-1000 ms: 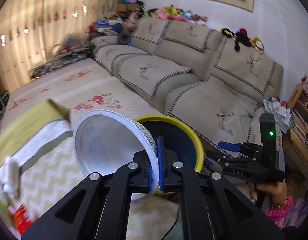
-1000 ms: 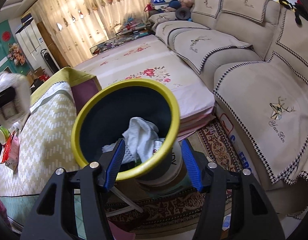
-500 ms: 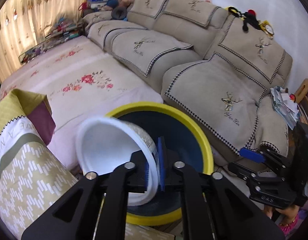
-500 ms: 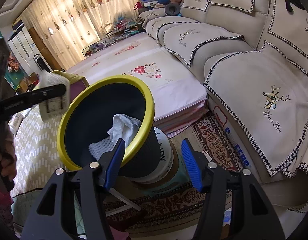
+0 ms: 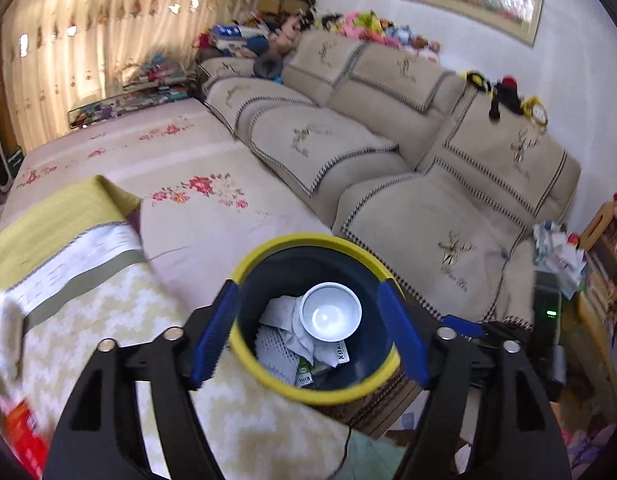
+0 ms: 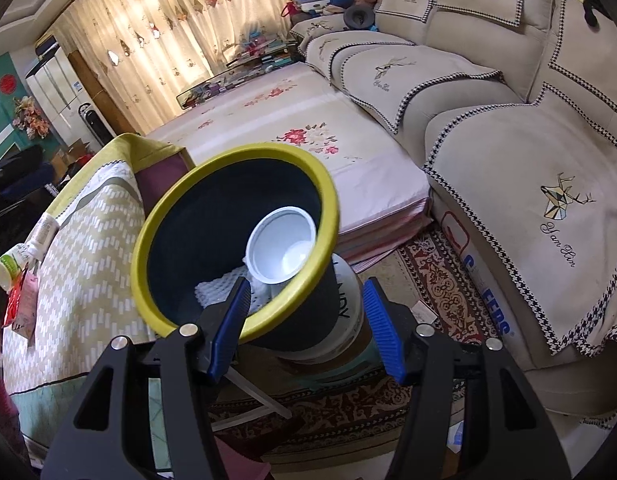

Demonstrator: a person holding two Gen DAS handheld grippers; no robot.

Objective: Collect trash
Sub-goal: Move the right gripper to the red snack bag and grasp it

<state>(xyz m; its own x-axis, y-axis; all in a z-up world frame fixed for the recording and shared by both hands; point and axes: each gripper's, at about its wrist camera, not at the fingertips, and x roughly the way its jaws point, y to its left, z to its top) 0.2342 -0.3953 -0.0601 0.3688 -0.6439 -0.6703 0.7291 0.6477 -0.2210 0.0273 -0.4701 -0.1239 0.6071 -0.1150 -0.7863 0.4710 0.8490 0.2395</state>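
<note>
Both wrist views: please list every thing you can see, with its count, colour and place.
trash bin: one, dark with yellow rim, tilted beside the table.
white cup: one, white, inside the trash bin on crumpled paper.
crumpled paper: several pieces, white, in the trash bin.
table: one, yellow-green patterned cloth, left of the trash bin.
bottle: one, white and green, lying on the table edge.
red packet: one, red, below the bottle.
sofa: one, beige, behind.
floral mat: one, pale pink, before the sofa.
rug: one, red patterned, on the floor.
left gripper: black, blue pads, jaws opening, nothing between them.
right gripper: black, blue pads, straddling the trash bin's rim.
</note>
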